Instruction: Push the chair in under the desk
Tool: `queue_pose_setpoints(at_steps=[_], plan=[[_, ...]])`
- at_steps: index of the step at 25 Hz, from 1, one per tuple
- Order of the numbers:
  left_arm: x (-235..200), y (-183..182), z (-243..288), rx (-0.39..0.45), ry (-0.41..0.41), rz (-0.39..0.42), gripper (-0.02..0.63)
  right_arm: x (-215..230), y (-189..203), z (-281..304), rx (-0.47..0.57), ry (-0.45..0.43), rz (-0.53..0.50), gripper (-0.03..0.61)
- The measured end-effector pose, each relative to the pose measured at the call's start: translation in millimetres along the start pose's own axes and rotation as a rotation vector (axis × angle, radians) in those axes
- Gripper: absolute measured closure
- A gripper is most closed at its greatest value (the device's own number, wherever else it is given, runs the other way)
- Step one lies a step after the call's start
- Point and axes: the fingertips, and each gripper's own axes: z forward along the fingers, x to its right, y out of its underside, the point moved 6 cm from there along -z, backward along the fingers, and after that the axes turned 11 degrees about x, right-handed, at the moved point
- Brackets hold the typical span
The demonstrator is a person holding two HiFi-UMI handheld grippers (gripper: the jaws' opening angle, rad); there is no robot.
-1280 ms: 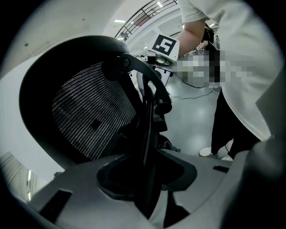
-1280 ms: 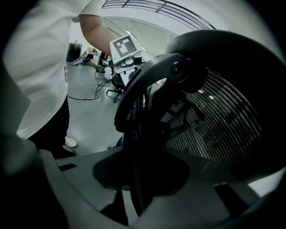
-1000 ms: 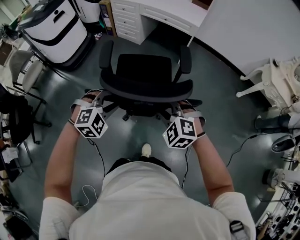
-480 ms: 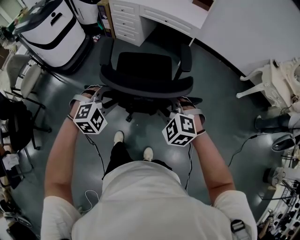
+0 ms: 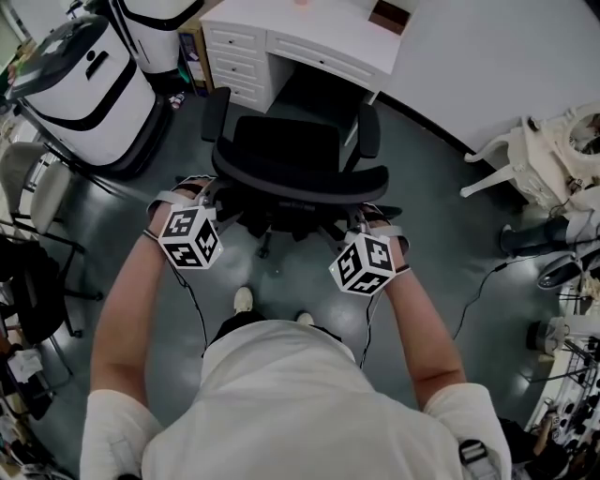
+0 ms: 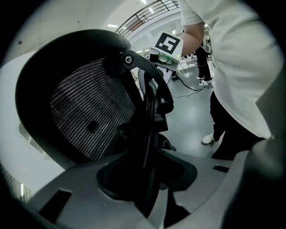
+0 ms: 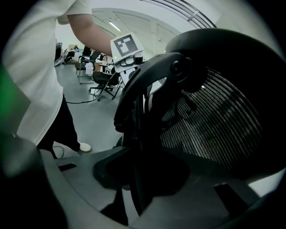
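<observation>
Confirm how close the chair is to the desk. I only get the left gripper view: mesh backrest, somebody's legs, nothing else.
Observer: From the head view, the chair faces the white desk at its opening. The seat is just short of it, not under yet.
Operator: Right gripper on the chair too?
Observer: Yes. The right gripper has its jaws on the other side rim of the backrest.
Operator: Anything beside the path?
Observer: A large white machine stands left of the desk, apart from the chair.
</observation>
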Motion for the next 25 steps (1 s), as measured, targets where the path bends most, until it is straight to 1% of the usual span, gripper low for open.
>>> queue_pose_setpoints(at_steps=[15,21,25], plan=[[-72,65,-3,0.066,0.073,0.082,0.463,40,-30,64,-0.07,0.08,0.074,0.456],[-92,76,-1,0.069,0.103,0.09,0.462,50,-36,77,-0.083,0.101,0.095,0.456],[-100,82,2,0.07,0.103,0.092,0.459,56,-36,84,-0.086,0.106,0.097,0.456]])
